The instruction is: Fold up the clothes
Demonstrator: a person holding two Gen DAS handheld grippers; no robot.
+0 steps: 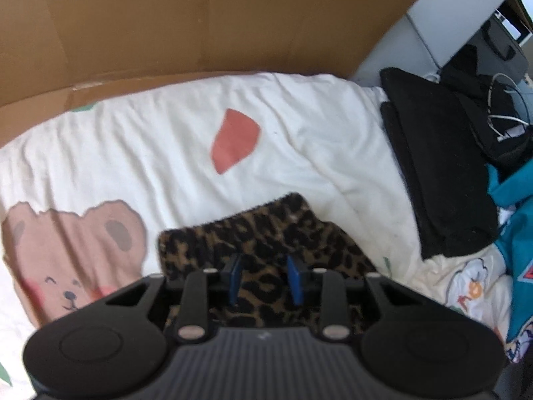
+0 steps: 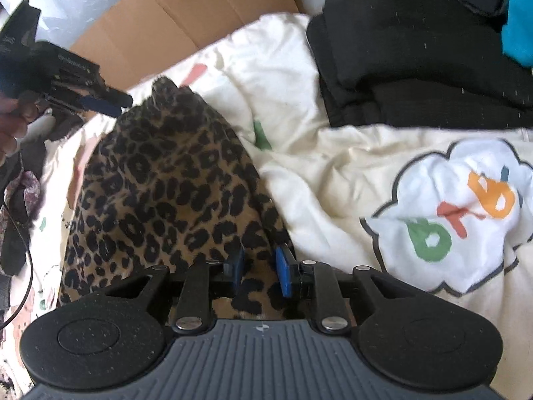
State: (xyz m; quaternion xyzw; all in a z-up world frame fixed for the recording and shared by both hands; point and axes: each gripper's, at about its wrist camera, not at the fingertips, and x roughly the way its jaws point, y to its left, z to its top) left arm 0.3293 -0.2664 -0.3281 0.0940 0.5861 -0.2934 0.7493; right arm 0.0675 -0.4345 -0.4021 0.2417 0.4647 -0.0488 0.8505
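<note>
A leopard-print garment (image 1: 266, 233) lies folded on a white printed bedspread (image 1: 299, 140). In the right wrist view the leopard-print garment (image 2: 160, 183) stretches from the near edge up to the left. My left gripper (image 1: 265, 281) hovers over one end of it, its blue pads apart with only fabric showing below the gap. My right gripper (image 2: 260, 273) stands open over the opposite end, at the garment's right edge, its pads not pressing the cloth. The left gripper (image 2: 100, 103) also shows at upper left in the right wrist view, held by a hand (image 2: 10, 123) above the garment's far tip.
A cardboard sheet (image 1: 200, 26) stands behind the bed. A stack of folded black clothes (image 2: 416, 60) lies to the right, also seen as the black clothes (image 1: 433, 166), with a teal garment (image 1: 513, 200) and cables (image 1: 506, 113) beyond. The bedspread carries a bear print (image 1: 66, 250) and a cloud print (image 2: 449, 216).
</note>
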